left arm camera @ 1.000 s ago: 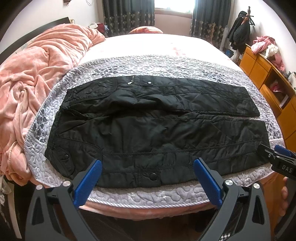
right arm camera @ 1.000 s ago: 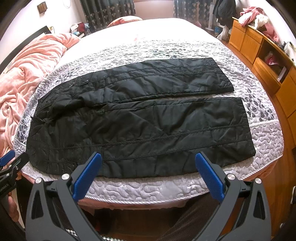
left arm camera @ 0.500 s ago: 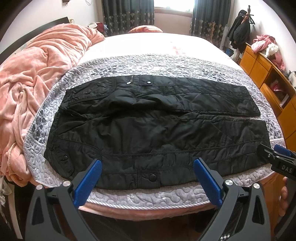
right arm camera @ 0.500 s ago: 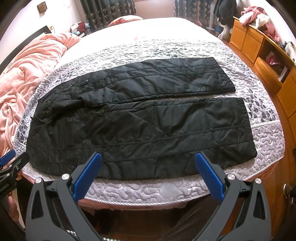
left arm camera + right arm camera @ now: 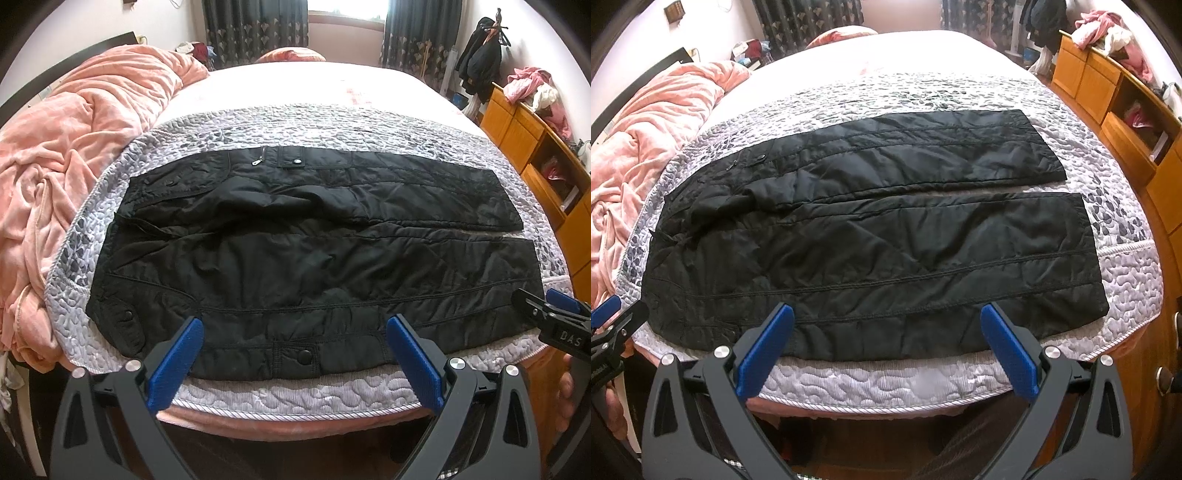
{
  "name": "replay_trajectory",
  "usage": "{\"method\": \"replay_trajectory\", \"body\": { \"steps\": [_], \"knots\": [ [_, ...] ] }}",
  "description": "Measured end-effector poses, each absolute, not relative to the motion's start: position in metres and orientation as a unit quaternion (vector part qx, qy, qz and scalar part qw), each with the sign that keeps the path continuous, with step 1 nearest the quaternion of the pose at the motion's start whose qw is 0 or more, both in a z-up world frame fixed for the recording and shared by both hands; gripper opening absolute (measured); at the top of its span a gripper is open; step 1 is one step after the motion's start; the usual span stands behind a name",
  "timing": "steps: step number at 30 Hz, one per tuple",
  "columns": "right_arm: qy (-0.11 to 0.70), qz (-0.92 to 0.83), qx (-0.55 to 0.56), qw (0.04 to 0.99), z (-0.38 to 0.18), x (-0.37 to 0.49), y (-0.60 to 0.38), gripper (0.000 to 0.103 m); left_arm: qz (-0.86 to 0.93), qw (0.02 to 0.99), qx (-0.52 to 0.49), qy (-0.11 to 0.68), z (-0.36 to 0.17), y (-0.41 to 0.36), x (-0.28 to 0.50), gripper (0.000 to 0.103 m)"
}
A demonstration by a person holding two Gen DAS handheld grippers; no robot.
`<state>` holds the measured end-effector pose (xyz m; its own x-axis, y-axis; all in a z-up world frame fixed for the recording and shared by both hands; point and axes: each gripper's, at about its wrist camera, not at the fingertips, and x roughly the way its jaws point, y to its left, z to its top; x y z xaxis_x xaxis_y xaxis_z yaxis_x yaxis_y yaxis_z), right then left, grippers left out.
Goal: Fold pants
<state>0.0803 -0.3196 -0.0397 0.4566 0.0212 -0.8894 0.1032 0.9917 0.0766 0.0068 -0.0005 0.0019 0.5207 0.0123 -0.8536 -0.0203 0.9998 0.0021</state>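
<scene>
The pants (image 5: 314,251) lie flat and unfolded on the quilt (image 5: 295,125), filling the middle of both frames. Their long axis runs left to right across the picture: waistband at the left, the two leg ends at the right, with the legs side by side and a narrow gap between them near the cuffs. The left gripper (image 5: 295,354) sits at the bottom centre of its view, its jaws wide apart over the near hem, holding nothing. The right gripper (image 5: 886,343) sits likewise at the bottom of its frame, jaws spread and empty. A pink blanket (image 5: 74,147) is heaped at the left.
</scene>
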Motion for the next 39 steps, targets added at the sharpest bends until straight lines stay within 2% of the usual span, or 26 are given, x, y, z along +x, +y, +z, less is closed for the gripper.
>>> {"method": "replay_trajectory", "body": {
  "steps": [9,16,21,27,34,39],
  "knots": [
    [0.53,-0.016,0.041,0.847,-0.052,0.103,-0.319,0.101,0.019,0.86,-0.01,0.509,-0.016,0.005,0.028,0.099],
    [0.535,-0.004,0.032,0.844,-0.06,0.156,-0.348,0.101,0.028,0.857,-0.028,0.514,-0.025,0.008,0.067,0.099],
    [0.543,-0.004,0.021,0.839,-0.068,0.226,-0.398,0.101,0.026,0.857,-0.031,0.514,-0.033,-0.007,0.116,0.099],
    [0.584,-0.035,0.039,0.81,-0.098,0.333,-0.502,0.101,0.013,0.852,-0.043,0.521,-0.048,-0.039,0.195,0.099],
    [0.616,-0.069,0.063,0.782,-0.137,0.405,-0.595,0.101,-0.001,0.852,-0.046,0.522,-0.067,-0.082,0.262,0.099],
    [0.624,-0.066,0.087,0.774,-0.166,0.428,-0.627,0.101,-0.006,0.848,-0.043,0.528,-0.083,-0.104,0.291,0.099]
  ]
}}
